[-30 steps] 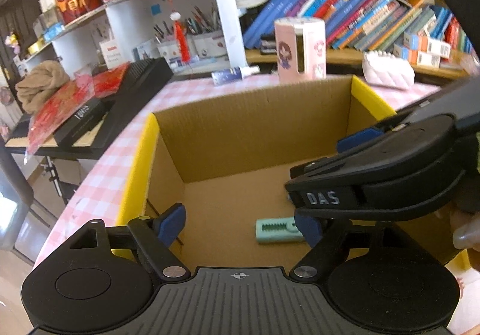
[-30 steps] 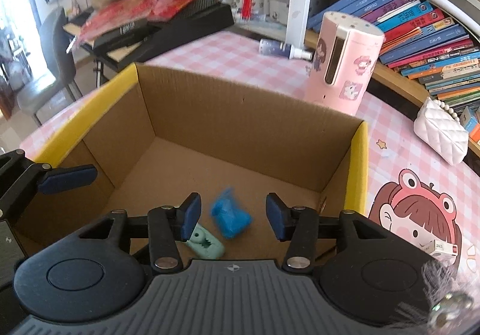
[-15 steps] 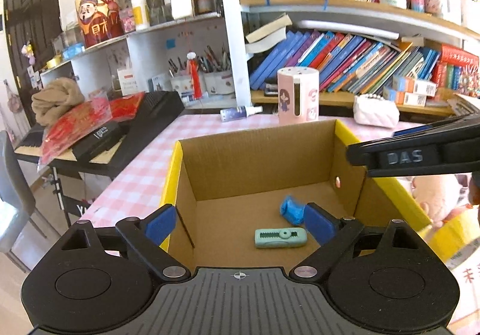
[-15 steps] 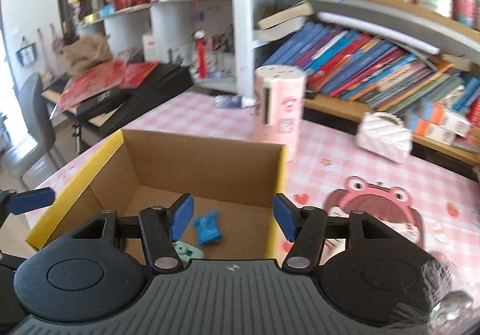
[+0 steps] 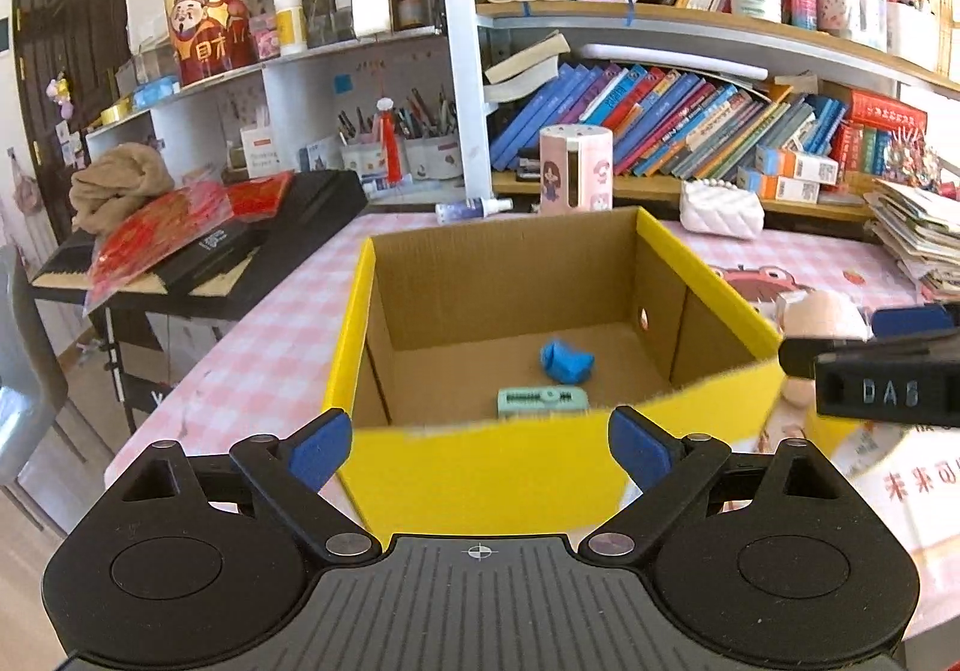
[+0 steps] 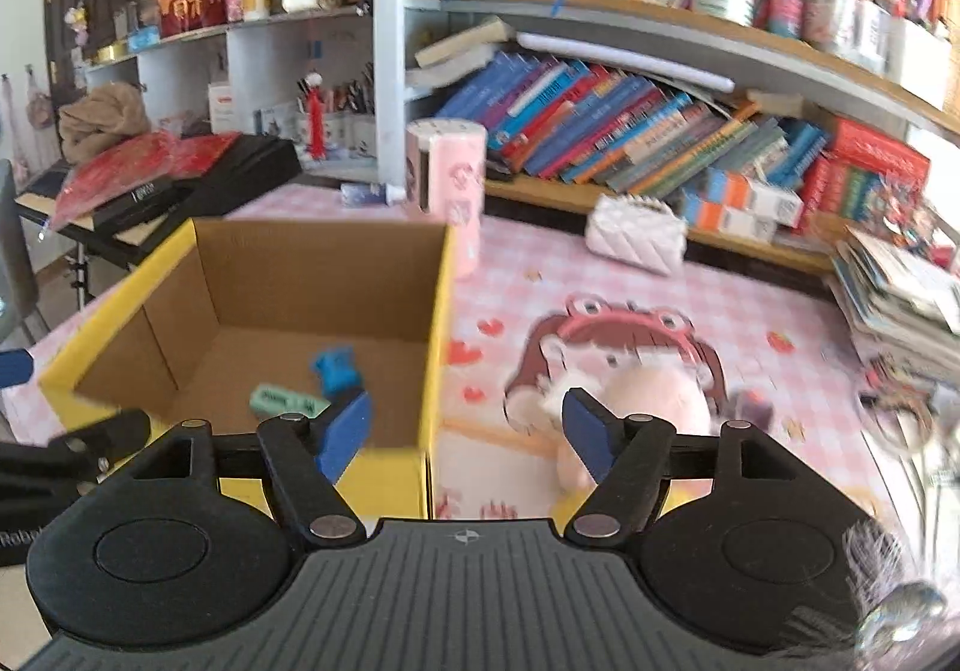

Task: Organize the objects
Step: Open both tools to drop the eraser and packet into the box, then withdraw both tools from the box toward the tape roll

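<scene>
Cluttered bookshelves behind a pink checked table (image 6: 750, 311). In the cardboard box (image 5: 480, 467): green piece (image 5: 542, 401), blue piece (image 5: 566, 361). Still outside, right: pink plush toy (image 6: 654, 401). Left gripper (image 5: 478, 446) wide apart, empty; right gripper (image 6: 465, 434) opening, unloaded.

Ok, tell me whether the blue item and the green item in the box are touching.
Apart. The left wrist view shows bare cardboard floor between the blue item and the green item inside the box.
</scene>
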A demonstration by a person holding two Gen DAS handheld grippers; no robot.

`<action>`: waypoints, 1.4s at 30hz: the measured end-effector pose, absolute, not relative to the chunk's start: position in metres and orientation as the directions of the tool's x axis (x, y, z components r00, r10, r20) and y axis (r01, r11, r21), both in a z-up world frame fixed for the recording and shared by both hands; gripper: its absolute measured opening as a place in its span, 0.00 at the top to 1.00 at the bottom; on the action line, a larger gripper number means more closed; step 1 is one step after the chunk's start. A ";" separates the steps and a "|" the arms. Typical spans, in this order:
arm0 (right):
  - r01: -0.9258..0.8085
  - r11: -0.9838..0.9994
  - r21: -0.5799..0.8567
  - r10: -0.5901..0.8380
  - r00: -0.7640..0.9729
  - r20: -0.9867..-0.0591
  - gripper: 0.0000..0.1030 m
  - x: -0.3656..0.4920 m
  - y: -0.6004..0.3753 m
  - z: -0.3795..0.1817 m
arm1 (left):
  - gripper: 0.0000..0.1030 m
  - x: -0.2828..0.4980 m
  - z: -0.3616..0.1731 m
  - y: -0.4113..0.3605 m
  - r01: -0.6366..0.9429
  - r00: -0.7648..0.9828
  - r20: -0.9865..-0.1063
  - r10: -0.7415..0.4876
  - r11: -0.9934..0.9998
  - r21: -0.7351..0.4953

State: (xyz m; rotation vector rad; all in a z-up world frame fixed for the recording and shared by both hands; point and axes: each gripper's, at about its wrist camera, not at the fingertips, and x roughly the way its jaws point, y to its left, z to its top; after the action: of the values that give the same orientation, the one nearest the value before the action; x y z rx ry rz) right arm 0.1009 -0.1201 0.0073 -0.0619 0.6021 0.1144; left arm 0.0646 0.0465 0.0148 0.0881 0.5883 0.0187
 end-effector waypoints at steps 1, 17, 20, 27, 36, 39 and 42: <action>-0.120 0.992 -0.026 0.083 0.815 -0.573 0.33 0.094 -0.119 0.004 | 0.08 0.059 0.014 0.046 0.010 0.831 -0.555 0.042 0.996 0.091; -0.037 0.998 -0.040 0.005 0.787 -0.616 0.30 0.015 -0.118 -0.014 | 0.08 0.004 0.003 0.044 0.083 0.809 -0.588 -0.010 0.992 0.098; -0.021 0.999 -0.039 -0.008 0.783 -0.622 0.28 0.005 -0.120 -0.015 | 0.08 -0.004 0.000 0.040 0.099 0.806 -0.591 -0.019 0.990 0.104; 0.002 0.999 -0.040 -0.027 0.760 -0.649 0.21 -0.015 -0.128 -0.021 | 0.08 -0.011 -0.008 0.028 0.143 0.782 -0.621 -0.053 0.985 0.096; 0.076 0.996 -0.040 -0.083 0.734 -0.674 0.15 -0.029 -0.153 -0.026 | 0.08 -0.012 -0.013 0.000 0.222 0.762 -0.638 -0.113 0.971 0.093; 0.104 0.994 -0.036 -0.101 0.728 -0.678 0.14 -0.031 -0.162 -0.028 | 0.07 -0.010 -0.014 -0.011 0.251 0.754 -0.643 -0.133 0.963 0.095; 0.132 0.991 -0.035 -0.120 0.719 -0.684 0.14 -0.030 -0.173 -0.029 | 0.07 -0.005 -0.014 -0.022 0.273 0.747 -0.648 -0.147 0.957 0.097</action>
State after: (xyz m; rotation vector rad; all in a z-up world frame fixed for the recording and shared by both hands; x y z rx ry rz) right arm -0.0297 -0.1728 -0.0286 0.0170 0.7552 -0.1392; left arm -0.0055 -0.0221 -0.0140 0.1909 0.6901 -0.2310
